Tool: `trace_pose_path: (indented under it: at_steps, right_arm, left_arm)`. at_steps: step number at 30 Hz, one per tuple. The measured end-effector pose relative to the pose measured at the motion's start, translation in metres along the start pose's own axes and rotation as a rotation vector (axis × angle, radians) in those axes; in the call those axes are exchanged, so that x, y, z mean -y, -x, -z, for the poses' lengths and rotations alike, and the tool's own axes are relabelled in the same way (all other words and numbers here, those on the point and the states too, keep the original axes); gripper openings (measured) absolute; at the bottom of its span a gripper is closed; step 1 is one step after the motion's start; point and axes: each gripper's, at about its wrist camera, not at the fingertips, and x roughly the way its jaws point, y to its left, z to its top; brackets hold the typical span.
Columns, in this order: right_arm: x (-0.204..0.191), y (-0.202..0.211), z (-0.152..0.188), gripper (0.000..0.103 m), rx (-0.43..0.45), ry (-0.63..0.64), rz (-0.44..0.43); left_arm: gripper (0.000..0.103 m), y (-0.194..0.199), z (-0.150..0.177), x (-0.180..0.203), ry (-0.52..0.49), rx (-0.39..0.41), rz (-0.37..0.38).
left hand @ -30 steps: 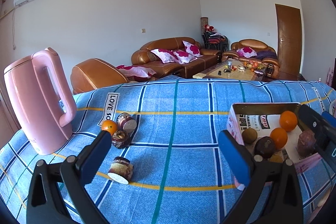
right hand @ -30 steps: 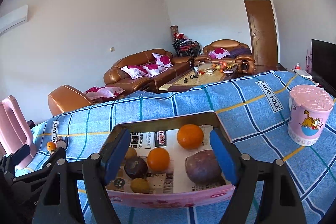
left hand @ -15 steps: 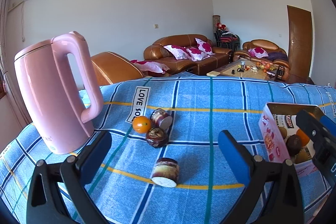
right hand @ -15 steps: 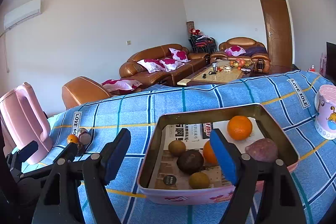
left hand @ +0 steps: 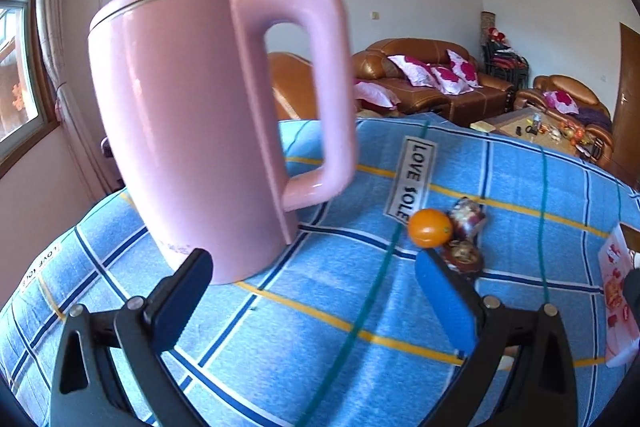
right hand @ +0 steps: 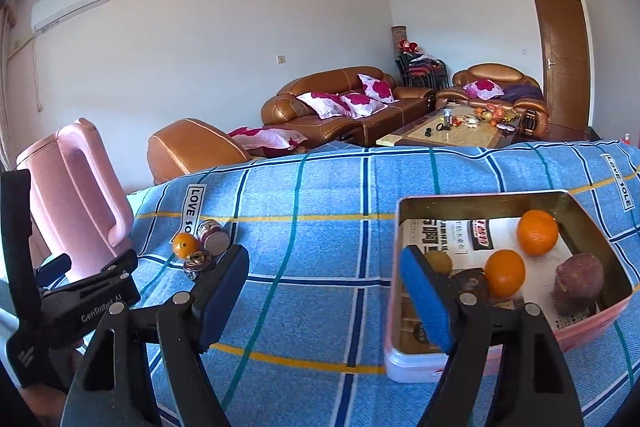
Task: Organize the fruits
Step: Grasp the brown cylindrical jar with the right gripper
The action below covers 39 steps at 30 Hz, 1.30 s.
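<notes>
Blue plaid tablecloth with green, yellow and navy stripes point(right hand: 320, 211) covers the whole work surface, "LOVE SOLE" label printed on it. Tall pink plastic electric kettle with big loop handle point(left hand: 216, 115) stands upright at the far left of the cloth, very close in the left wrist view, slightly blurred; also seen at left edge in the right wrist view point(right hand: 76, 203).

Rectangular pink-walled tin box lined with printed paper point(right hand: 476, 363) sits on the cloth at right. Inside it: two round oranges point(right hand: 537, 231), one behind the other, a dull purple lumpy fruit point(right hand: 578, 281) at the right side, a small brownish-green round fruit point(right hand: 439, 261) at left, and a dark round fruit partly hidden behind the right gripper finger.

Left gripper point(left hand: 312, 303), black frame with blue pads, jaws spread wide, nothing between them, hovering over cloth just in front of the kettle. Its body also shows at lower left in the right wrist view point(right hand: 80, 303). Right gripper point(right hand: 324, 299) likewise wide apart and empty, right finger overlapping the box's near-left corner in view.

Loose on the cloth between kettle and box: small round orange fruit point(left hand: 430, 227), touching or just beside a foil-wrapped purple-red cylinder lying on its side point(left hand: 467, 218), and a dark brown wrinkled round fruit point(left hand: 462, 254) just in front of them, near the left gripper's right finger tip.
</notes>
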Motion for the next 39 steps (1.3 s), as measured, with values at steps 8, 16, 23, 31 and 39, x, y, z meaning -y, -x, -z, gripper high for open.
trace_pose_path:
  at_steps: [8,16,23,31,39]
  right_arm:
    - [-0.048,-0.033,0.008,0.079,-0.155,0.098,-0.145]
    - [-0.105,-0.074,0.027,0.057,-0.378,0.265,-0.211]
    - [-0.102,-0.077,0.032,0.041,-0.425,0.261,-0.209]
    - [-0.057,-0.040,0.013,0.041,-0.209,0.112,-0.120]
    - [-0.016,-0.039,-0.012,0.041,-0.102,0.059,0.032]
  left_arm:
    - [0.103,-0.013,-0.002,-0.025,0.041,-0.019,-0.094]
    - [0.103,-0.015,-0.004,-0.022,0.024,-0.014,-0.077]
    - [0.103,-0.017,-0.005,-0.020,0.008,-0.017,-0.031]
    - [0.102,-0.013,-0.006,-0.007,-0.004,-0.011,0.099]
    - [0.083,-0.021,-0.001,0.039,-0.055,-0.117,0.255]
